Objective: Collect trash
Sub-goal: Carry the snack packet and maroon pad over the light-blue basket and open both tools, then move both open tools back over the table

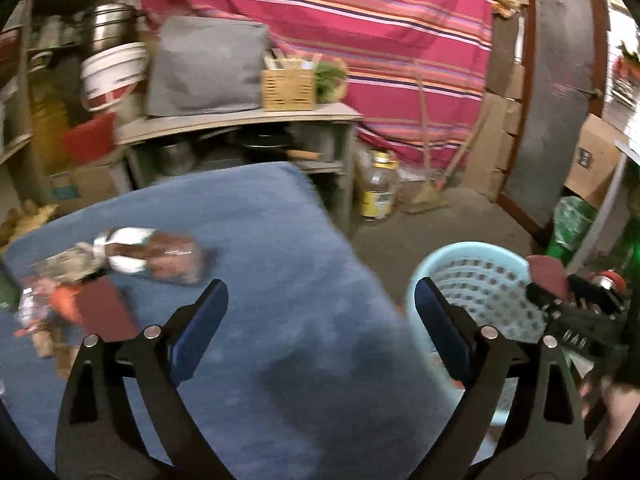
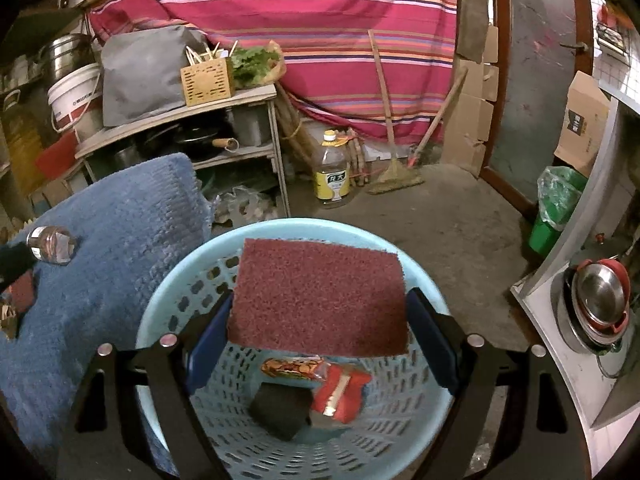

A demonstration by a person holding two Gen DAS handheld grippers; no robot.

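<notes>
The blue mat [image 1: 248, 264] on the tabletop is the biggest thing, filling the left wrist view from nine to six o'clock; the pale blue basket [image 2: 192, 280] stands on the floor at its right edge.

The right hand-held gripper [image 2: 320, 336] is clamped on a maroon scouring pad [image 2: 320, 296], holding it by its two side edges directly above the basket's mouth. To finish this drop well, I judge the jaws should part while the pad hangs over the middle of the opening, not the rim.

The left hand-held gripper [image 1: 320, 320] stands wide apart with nothing between its pads, above the mat.

Counted: one basket; three pieces already at its bottom, namely a dark block [image 2: 282, 406], a red packet [image 2: 340, 394] and an orange snack wrapper [image 2: 292, 368]. On the mat at nine o'clock lie one brown bottle [image 1: 156, 254], one more maroon pad [image 1: 106, 306] and blurred scraps beside them that I cannot count.
</notes>
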